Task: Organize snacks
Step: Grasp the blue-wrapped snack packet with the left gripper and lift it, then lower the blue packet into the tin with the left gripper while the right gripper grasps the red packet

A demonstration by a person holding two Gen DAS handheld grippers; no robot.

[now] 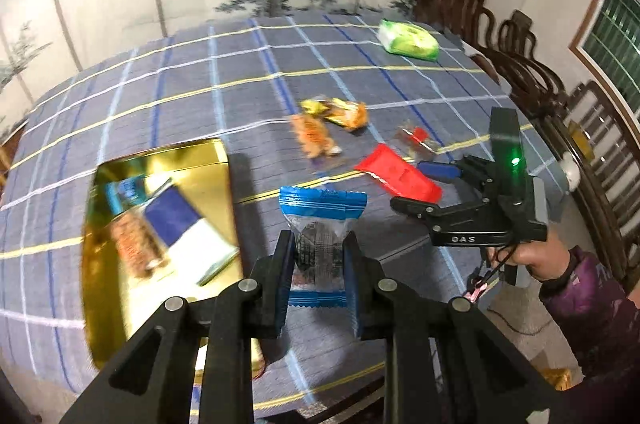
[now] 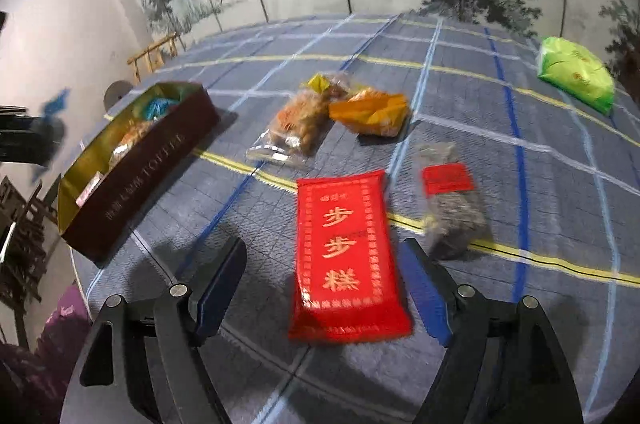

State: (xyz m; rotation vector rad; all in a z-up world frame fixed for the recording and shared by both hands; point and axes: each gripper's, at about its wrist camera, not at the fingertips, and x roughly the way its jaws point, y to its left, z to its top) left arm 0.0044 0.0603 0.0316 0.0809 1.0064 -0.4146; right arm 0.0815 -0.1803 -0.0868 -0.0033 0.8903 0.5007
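beside the gold tin (image 1: 160, 160), left gripper (image 1: 320, 276) pinches a blue-edged snack packet (image 1: 320, 220).

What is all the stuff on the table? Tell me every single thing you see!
Blue snack packet: one, blue and clear, held up between the left gripper's fingers.
Box: one, dark brown outside, gold inside, at the table's left with a few snacks in it.
Red packet: one, red with gold writing, flat on the cloth between the right gripper's fingers.
Dark packet: one, clear with a red label, right of the red packet.
Orange packets: about three, orange and yellow, mid-table.
Green pack: one, far right.
Tablecloth: one, blue checked.
Chairs: several, dark wood, beside the table.
Left gripper: black, shut.
Right gripper: black, open.
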